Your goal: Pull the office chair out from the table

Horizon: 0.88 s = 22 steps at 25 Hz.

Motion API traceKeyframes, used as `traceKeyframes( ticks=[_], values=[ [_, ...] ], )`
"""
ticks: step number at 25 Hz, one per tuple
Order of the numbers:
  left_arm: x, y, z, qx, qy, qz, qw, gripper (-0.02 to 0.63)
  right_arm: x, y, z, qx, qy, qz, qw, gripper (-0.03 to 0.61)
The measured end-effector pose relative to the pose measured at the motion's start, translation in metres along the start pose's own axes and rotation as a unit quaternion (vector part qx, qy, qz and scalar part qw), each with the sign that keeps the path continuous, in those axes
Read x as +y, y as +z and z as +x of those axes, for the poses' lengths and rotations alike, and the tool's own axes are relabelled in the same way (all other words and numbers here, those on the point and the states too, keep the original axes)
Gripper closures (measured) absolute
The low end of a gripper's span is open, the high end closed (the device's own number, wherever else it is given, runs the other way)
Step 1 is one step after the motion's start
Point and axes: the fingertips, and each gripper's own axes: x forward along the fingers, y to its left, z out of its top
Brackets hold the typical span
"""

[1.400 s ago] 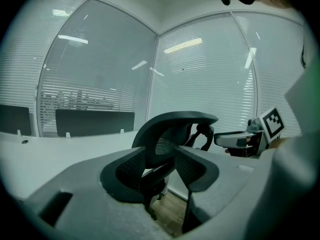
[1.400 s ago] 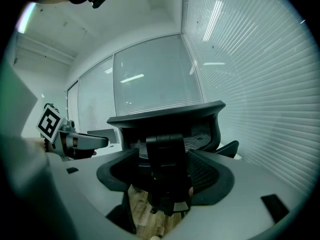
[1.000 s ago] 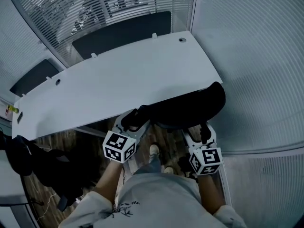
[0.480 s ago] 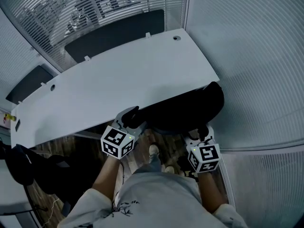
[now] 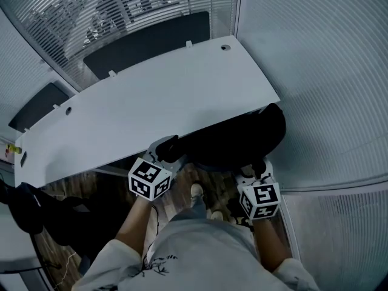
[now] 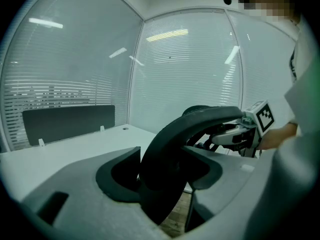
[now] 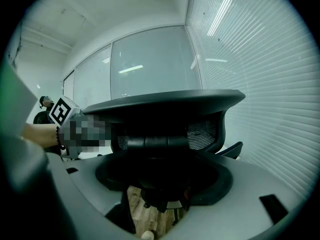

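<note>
Left gripper view: we found the left hand-held gripper [image 6: 162, 156], jaws wide, just closing round the backrest of the office chair [image 6: 200, 121], unclamped; right hand-held gripper [image 7: 165, 176] open too. Pull outstanding.

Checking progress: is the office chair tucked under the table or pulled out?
Tucked in: the office chair has its backrest against the table edge, with no seat showing.

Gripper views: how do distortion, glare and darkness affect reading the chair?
Left gripper view: strong fisheye bending of the blinds, ceiling-light reflections on the glass, office chair a near-black silhouette. Right gripper view: same bending, chair's lower half lost in shadow. Head view: evenly lit, table sharp.
</note>
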Motion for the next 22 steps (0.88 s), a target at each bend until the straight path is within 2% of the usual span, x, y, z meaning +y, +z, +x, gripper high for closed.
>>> traceKeyframes(
  ticks=[7,22],
  values=[
    [-0.005,-0.003,-0.008,0.005,0.001,-0.009,1.0,0.363,0.006,-0.002,-0.008,0.001,-0.001,0.001,1.0,0.298],
    [-0.056,-0.018,-0.033,0.009,0.007,-0.017,0.9998,0.362,0.012,-0.019,-0.063,-0.003,0.001,0.002,1.0,0.298]
  ],
)
